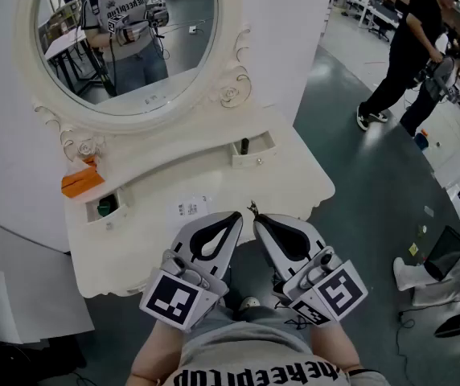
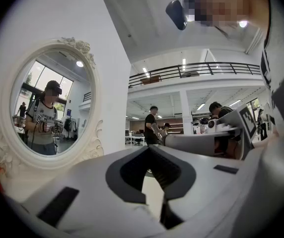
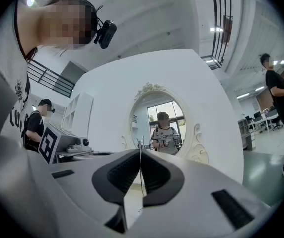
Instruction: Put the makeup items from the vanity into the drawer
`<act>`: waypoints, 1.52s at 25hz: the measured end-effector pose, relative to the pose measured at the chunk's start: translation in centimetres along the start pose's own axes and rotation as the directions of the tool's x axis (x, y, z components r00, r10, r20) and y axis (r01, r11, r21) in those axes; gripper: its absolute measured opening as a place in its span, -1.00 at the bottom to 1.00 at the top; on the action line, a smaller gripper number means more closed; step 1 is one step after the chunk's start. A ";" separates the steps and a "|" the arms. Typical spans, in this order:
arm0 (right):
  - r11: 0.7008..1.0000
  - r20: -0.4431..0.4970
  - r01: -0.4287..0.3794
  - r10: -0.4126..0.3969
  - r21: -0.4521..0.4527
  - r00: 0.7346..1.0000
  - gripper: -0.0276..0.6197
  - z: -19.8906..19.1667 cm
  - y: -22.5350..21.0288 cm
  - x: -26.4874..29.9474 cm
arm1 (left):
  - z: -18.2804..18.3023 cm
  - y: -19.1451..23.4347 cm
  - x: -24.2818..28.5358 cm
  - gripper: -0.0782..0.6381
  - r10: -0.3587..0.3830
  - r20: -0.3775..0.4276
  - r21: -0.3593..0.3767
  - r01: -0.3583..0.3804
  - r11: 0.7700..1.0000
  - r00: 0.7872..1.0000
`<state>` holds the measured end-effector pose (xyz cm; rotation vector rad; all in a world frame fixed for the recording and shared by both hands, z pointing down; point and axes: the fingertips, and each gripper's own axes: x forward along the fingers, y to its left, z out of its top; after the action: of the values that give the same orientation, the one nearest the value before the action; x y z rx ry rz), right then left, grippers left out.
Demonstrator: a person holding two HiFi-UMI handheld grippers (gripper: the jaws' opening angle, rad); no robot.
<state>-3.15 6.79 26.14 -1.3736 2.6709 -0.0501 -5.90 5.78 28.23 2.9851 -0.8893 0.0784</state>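
Closest in, just in front of the person's chest, the left gripper (image 1: 236,215) points to 1 o'clock with its jaws shut tip to tip and nothing between them; its own view (image 2: 148,148) shows the same. Beside it the right gripper (image 1: 256,218) points to 11 o'clock, jaws pressed narrow on a pin (image 1: 252,208), a hair-thin thing that pokes out past the tips (image 3: 140,145); what it is exactly I cannot tell.

Both tips hang over the near edge of the vanity (image 1: 286,179). At 10 o'clock from them a sheet of paper (image 1: 188,209) lies flat. Farther, at 12 o'clock, the right drawer (image 1: 256,160) stands open with a dark stick (image 1: 244,145) in it. At 10 o'clock the left drawer (image 1: 109,219) is open too, with a green thing (image 1: 105,207) inside, and an orange thing (image 1: 81,182) sits just behind it. The mirror (image 1: 125,47) rises beyond, and a person (image 1: 407,55) walks at 2 o'clock.

The step looks like stowing the pin. The right drawer is nearest: hold the pinch firm, travel level, bring the tips down inside the walls and only then let go, since so light a thing would bounce off the rim
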 end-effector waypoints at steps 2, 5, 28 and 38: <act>1.000 0.000 0.002 -0.002 -0.001 1.000 -0.83 -0.1 0.2 0.3 | -0.1 0.2 -0.1 -0.74 -0.006 0.003 -0.001 0.006 1.000 1.000; 1.000 -0.001 0.006 -0.006 -0.004 1.000 -0.83 -0.3 0.4 0.7 | -0.3 0.4 -0.2 -0.74 -0.014 0.003 -0.002 0.014 1.000 1.000; 0.996 -0.010 0.090 -0.089 0.027 0.996 -0.83 -0.6 0.8 2.7 | -0.7 2.7 -1.0 -0.74 -0.076 0.006 -0.020 0.077 0.997 0.997; 0.986 0.007 0.163 -0.163 0.018 0.987 -0.83 -1.4 2.5 3.5 | -1.7 4.2 -2.7 -0.74 -0.127 0.011 -0.016 0.127 0.992 0.992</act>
<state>-7.36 5.30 26.88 -1.5803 2.5381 -0.0840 -10.48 3.78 29.81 3.0202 -0.6954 0.0526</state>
